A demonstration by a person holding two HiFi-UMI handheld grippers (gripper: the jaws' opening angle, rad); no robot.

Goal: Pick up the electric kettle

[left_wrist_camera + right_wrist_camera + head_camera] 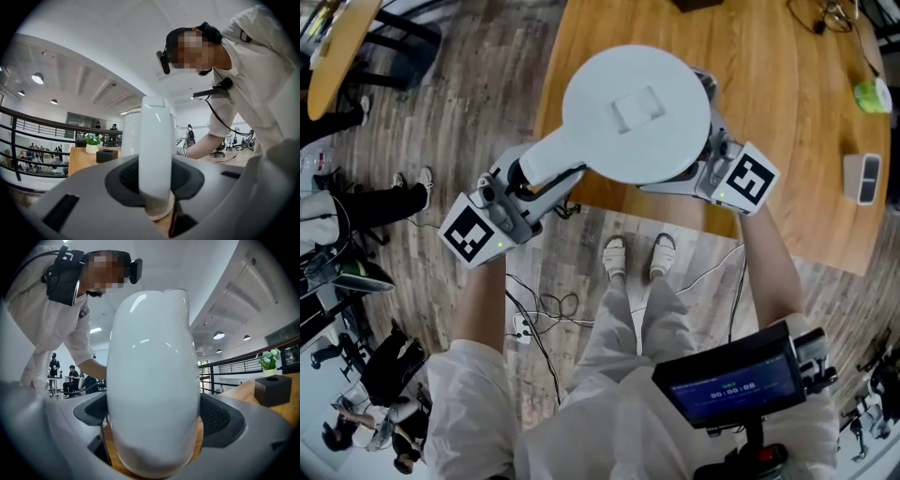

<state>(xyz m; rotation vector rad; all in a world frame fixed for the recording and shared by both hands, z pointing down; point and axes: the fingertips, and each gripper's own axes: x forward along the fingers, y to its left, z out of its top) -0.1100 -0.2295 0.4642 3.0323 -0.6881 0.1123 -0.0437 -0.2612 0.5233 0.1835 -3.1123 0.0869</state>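
The white electric kettle [636, 112] stands near the front edge of the wooden table [787, 112], its handle [548, 159] pointing left. My left gripper [546, 178] comes in from the left and is shut on the handle [156, 154], which rises between its dark pads [126, 176]. My right gripper [701, 161] sits at the kettle's right side. In the right gripper view the kettle's rounded body [154, 380] fills the gap between the wide-spread pads [220, 416], and I cannot see them squeezing it. Wood shows just under the kettle's base.
Further along the table are a black box [272, 390] and a white pot of flowers [268, 363]. A grey device [862, 176], a green item [872, 94] and glasses [834, 14] lie at the right. Cables [539, 319] trail on the floor by my feet [637, 255].
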